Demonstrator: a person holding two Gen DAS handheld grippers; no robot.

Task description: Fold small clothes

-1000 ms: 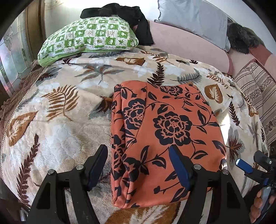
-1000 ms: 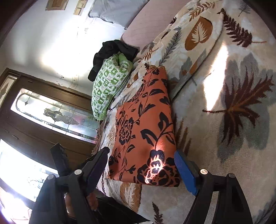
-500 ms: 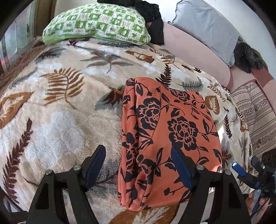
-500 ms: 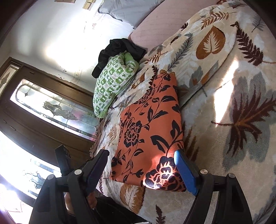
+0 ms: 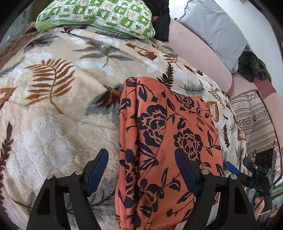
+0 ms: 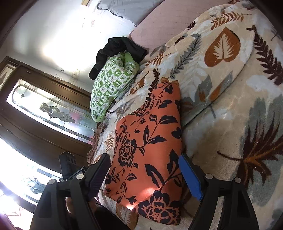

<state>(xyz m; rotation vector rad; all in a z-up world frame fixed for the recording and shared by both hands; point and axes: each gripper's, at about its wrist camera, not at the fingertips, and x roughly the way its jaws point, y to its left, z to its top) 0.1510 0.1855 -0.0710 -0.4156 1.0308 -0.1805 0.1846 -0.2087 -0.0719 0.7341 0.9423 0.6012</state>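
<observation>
An orange garment with black flowers (image 5: 168, 141) lies folded into a long rectangle on the leaf-print blanket (image 5: 61, 115). It also shows in the right wrist view (image 6: 146, 150). My left gripper (image 5: 141, 169) is open and empty, hovering over the garment's near left edge. My right gripper (image 6: 145, 177) is open and empty, over the garment's near end. The right gripper also shows at the lower right edge of the left wrist view (image 5: 251, 169).
A green patterned pillow (image 5: 99, 16) with dark clothing (image 6: 116, 51) behind it lies at the head of the bed. A grey pillow (image 5: 214, 30) and pink headboard cushion (image 5: 198, 53) are far right. A glass-panelled wooden door (image 6: 44, 115) stands left.
Both grippers have moved closer and lower toward the garment's near end. The left view has shifted left and down. Both stay open. The garment has not moved.
</observation>
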